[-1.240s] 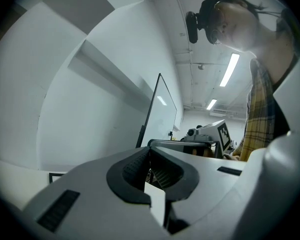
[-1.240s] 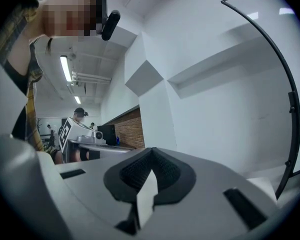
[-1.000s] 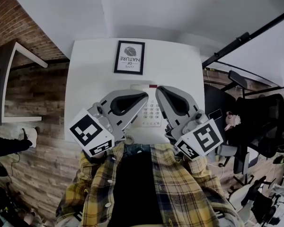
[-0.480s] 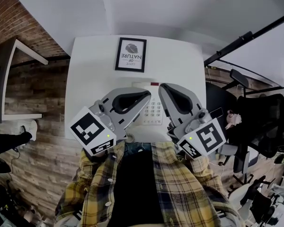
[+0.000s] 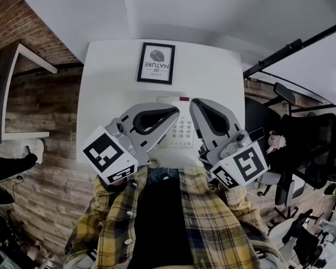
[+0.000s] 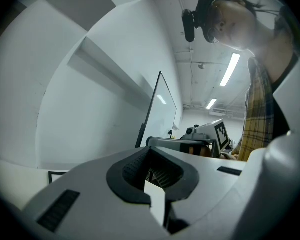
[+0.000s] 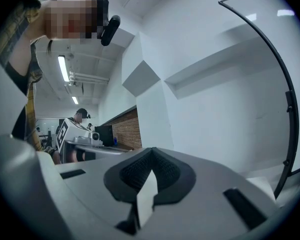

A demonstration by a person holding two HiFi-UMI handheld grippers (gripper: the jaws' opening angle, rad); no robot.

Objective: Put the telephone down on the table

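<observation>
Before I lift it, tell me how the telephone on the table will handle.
The telephone looks like a rigid plastic desk set, so it should lift stiffly and is probably light. Its coiled cord at the near edge will likely stretch and tug back. The smooth white shell may slip in a pinch grip.

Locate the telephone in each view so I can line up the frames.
Head view: telephone at centre, on the white table, between the left gripper and right gripper.
Left gripper view: not in it.
Right gripper view: not in it.
Shared landmark: plaid shirt, bottom of head view, right in left gripper view, left in right gripper view.
</observation>
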